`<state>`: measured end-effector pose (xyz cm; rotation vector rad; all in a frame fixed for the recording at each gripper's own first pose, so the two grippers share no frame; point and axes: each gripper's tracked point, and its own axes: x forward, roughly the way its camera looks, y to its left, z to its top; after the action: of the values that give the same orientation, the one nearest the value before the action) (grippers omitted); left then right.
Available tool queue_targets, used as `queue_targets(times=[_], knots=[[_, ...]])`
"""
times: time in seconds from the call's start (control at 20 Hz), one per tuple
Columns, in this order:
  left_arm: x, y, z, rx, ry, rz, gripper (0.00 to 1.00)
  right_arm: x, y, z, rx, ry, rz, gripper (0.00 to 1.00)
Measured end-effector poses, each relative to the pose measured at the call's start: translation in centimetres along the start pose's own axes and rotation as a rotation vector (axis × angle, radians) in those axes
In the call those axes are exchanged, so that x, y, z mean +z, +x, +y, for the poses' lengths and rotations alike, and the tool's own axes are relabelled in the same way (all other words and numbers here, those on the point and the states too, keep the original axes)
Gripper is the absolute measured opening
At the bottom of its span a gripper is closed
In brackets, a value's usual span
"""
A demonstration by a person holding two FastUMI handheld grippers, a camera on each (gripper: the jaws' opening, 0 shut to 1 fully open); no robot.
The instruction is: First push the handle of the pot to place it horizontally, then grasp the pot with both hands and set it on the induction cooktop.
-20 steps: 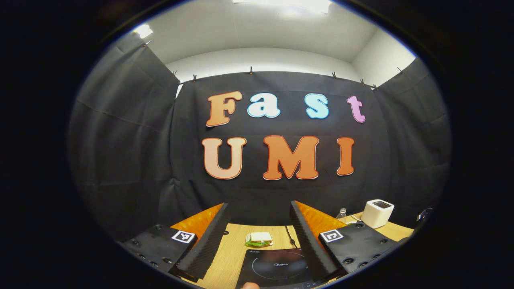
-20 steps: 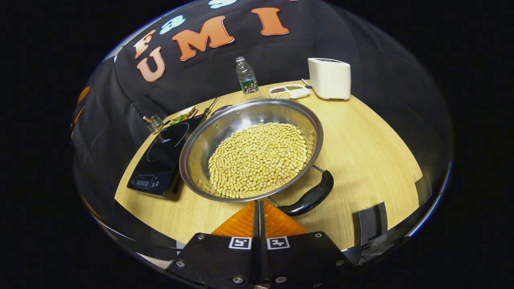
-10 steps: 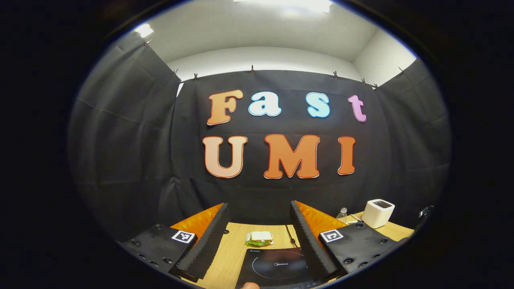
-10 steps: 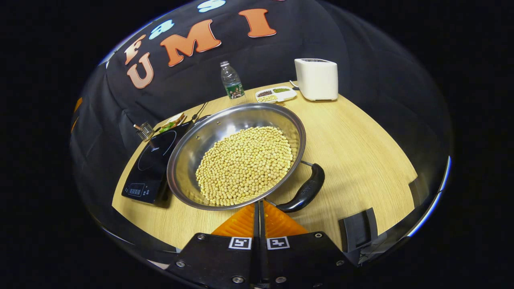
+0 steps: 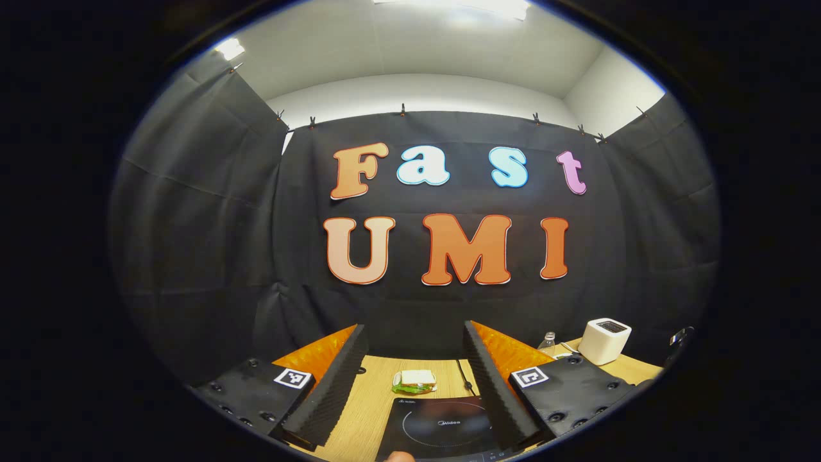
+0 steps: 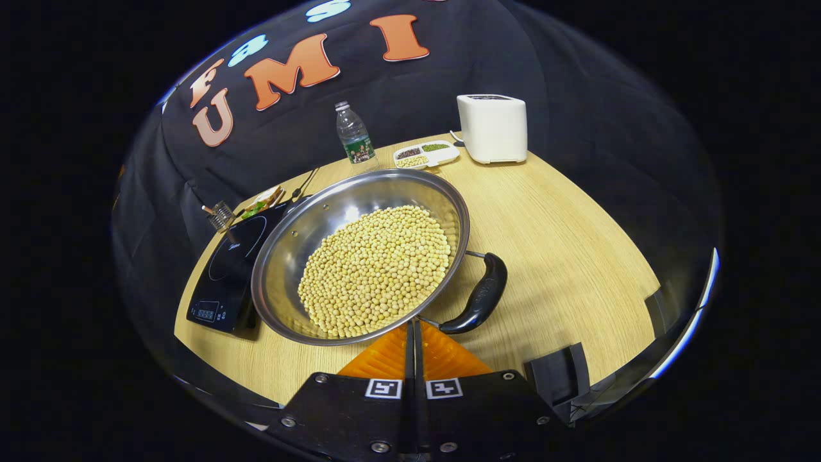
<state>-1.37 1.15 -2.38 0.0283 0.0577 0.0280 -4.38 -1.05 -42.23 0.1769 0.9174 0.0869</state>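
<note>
Where ribbed orange tongs (image 6: pixel 414 333) close, round steel pot (image 6: pixel 288 256) gleams

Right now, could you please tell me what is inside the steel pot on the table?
The pot holds a heap of pale yellow beans covering most of its bottom; bare steel shows around them on the inner wall. Whatever lies beneath the beans is covered.

Wooden table (image 6: pixel 564 244): pot (image 6: pixel 308 237), cooktop (image 6: pixel 224 269), bottle (image 6: pixel 355 138), toaster (image 6: pixel 492 128), tray (image 6: pixel 426 154).
</note>
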Motion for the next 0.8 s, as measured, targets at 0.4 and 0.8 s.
queue_targets(times=[0.4,0.8], knots=[[-0.5,0.7,-0.2,0.000,0.001,0.012,0.99,0.7,0.8,-1.2,-0.028,0.011,-0.002,0.00],[-1.3,2.0,-0.4,0.002,-0.004,0.032,0.99,0.9,1.6,-3.4,-0.085,0.042,0.012,0.00]])
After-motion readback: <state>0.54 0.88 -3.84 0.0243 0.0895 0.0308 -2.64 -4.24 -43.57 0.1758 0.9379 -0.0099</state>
